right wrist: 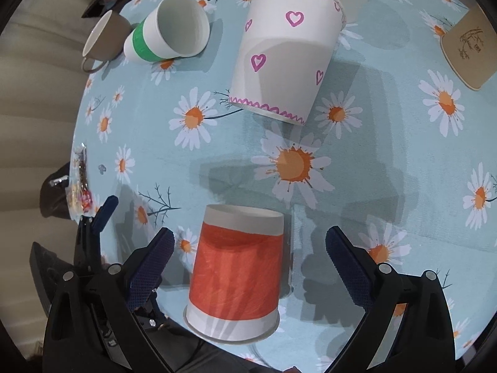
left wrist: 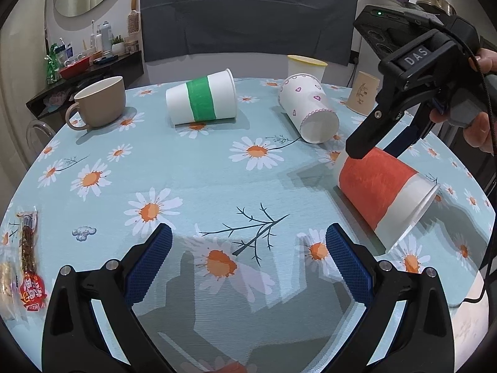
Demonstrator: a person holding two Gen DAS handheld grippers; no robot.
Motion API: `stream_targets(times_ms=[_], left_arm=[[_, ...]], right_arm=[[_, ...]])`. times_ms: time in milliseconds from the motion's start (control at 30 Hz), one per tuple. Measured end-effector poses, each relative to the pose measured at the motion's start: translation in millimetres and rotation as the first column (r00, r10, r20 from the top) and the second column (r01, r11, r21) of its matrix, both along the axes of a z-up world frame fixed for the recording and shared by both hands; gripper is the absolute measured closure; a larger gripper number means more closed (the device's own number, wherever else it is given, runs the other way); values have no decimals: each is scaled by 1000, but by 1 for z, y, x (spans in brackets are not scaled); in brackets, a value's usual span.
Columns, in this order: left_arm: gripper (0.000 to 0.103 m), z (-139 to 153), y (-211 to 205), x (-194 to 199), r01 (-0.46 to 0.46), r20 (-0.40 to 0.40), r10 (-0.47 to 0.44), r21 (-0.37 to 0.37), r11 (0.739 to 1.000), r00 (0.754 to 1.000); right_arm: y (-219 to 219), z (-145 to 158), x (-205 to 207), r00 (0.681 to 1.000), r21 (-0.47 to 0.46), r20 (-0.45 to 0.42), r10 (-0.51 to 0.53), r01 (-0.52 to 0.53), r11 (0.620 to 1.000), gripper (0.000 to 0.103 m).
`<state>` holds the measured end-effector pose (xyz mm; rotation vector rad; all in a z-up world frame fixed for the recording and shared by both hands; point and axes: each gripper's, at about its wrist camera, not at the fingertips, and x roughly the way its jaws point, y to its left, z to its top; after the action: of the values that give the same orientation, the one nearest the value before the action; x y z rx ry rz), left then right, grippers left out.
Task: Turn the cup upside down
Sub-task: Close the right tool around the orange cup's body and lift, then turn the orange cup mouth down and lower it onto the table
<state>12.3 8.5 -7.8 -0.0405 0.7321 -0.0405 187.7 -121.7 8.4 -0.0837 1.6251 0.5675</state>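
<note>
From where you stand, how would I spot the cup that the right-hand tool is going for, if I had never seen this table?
Start at the round table with the blue daisy cloth and look to its right side, under the right gripper. The orange cup lies tipped over there, between the open fingers. Its broad orange band sets it apart from the green-banded cup and the heart-patterned cup.

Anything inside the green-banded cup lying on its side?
From the right wrist view, the green-banded cup shows its open mouth and a bare white inner wall, with nothing visible inside. Its deepest part by the base is in shadow and cannot be checked.
</note>
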Motion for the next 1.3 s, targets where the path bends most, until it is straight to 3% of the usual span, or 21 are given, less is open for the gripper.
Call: stream_targets(times_ms=[67, 100, 133, 167, 367, 533, 767, 900, 1100, 1300], left_arm=[[6, 0, 0, -1, 1, 4, -1, 0, 1000, 1000], [6, 0, 0, -1, 0, 4, 0, 0, 1000, 1000], [6, 0, 1, -1, -1, 4, 1, -3, 1000, 1000], [6, 1, 1, -1, 1, 4, -1, -7, 1000, 1000], [6, 0, 4, -1, 0, -4, 0, -25, 1000, 1000], [6, 0, 4, 0, 0, -4, -1, -18, 1000, 1000], [6, 1, 3, -1, -3, 10, 3, -15, 1000, 1000], [6, 1, 2, -2, 1, 14, -1, -10, 1000, 1000], [6, 1, 2, -2, -2, 15, 2, -9, 1000, 1000], [6, 1, 2, -1, 9, 8, -9, -20, 1000, 1000]], right_arm=[[5, -2, 0, 1000, -19, 8, 12, -12, 1000, 14], [7, -2, 0, 1000, -30, 10, 14, -14, 999, 25], [9, -2, 0, 1000, -36, -1, 29, -29, 999, 46], [12, -1, -1, 999, -41, -2, 43, -43, 998, 49], [9, 13, -5, 997, -4, 57, 55, -55, 998, 50], [2, 41, -8, 990, 119, 137, 39, -55, 991, 50], [-8, 76, -7, 953, 248, 301, -39, -39, 968, 50], [-5, 78, -5, 939, 311, 340, -45, -67, 948, 50], [9, 78, -11, 868, 274, 495, -30, -123, 954, 50], [23, 72, -42, 748, 145, 658, 84, -235, 961, 50]])
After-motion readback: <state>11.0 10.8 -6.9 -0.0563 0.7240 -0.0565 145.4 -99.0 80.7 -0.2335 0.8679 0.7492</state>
